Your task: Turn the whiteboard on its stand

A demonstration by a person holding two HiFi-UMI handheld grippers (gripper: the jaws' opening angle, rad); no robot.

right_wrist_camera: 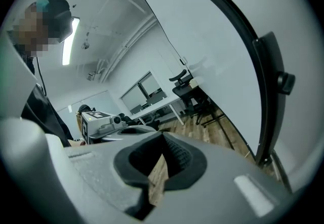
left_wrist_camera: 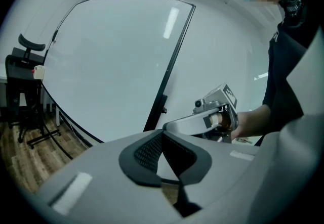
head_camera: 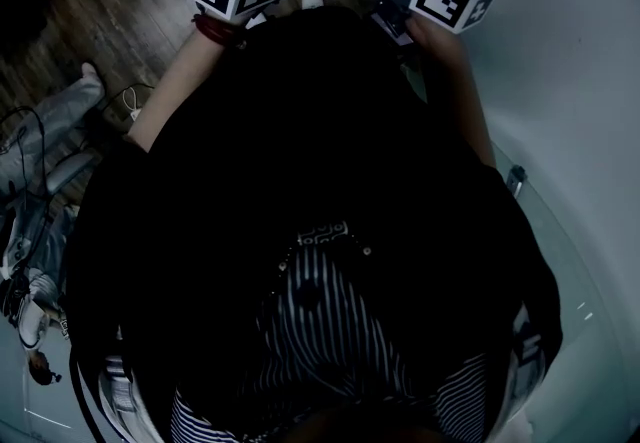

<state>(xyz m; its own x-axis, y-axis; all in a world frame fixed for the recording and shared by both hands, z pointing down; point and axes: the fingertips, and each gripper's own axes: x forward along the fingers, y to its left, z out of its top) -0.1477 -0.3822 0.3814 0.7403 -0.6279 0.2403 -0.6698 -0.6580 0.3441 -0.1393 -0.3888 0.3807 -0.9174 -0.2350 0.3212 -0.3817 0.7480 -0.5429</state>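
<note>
Up at eleven o'clock beyond the left gripper [left_wrist_camera: 162, 136], whose jaws meet on nothing, stands the whiteboard [left_wrist_camera: 121, 56], apart from both tools, its black frame [right_wrist_camera: 266, 91] at two o'clock of the right gripper [right_wrist_camera: 163, 136], jaws likewise closed and empty.

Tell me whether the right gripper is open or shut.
Shut. The right gripper shows its jaws closed together at the tips, with nothing held between them.

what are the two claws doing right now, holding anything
left claw: closed, nothing between its jaws
right claw: closed, nothing between its jaws
</note>
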